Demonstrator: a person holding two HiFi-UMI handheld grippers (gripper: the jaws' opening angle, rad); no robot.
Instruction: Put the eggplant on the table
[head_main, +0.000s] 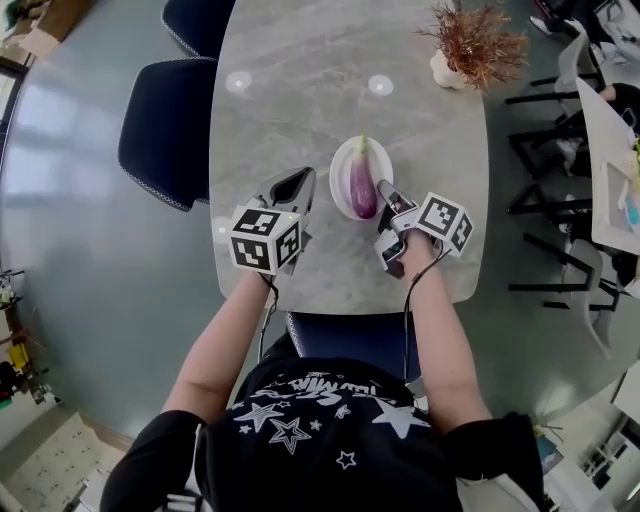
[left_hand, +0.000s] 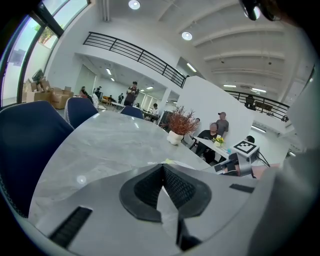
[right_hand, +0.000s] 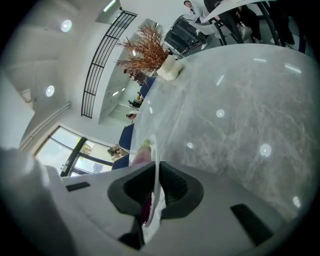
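Evidently the right gripper (head_main: 384, 189) pinches the plate (head_main: 338, 166) by its rim, probably to tip the eggplant (head_main: 361, 186) out. Left of the plate, the left gripper (head_main: 298, 184) hovers (jaws together, empty).

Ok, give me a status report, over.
Left gripper shut, empty, beside plate. Right gripper shut on plate rim. Eggplant lying on plate, not on table yet. Nothing in the way.

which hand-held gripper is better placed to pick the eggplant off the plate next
Left, probably: the left hand-held gripper is empty beside the plate, while the right hand-held gripper is clamped on its rim.
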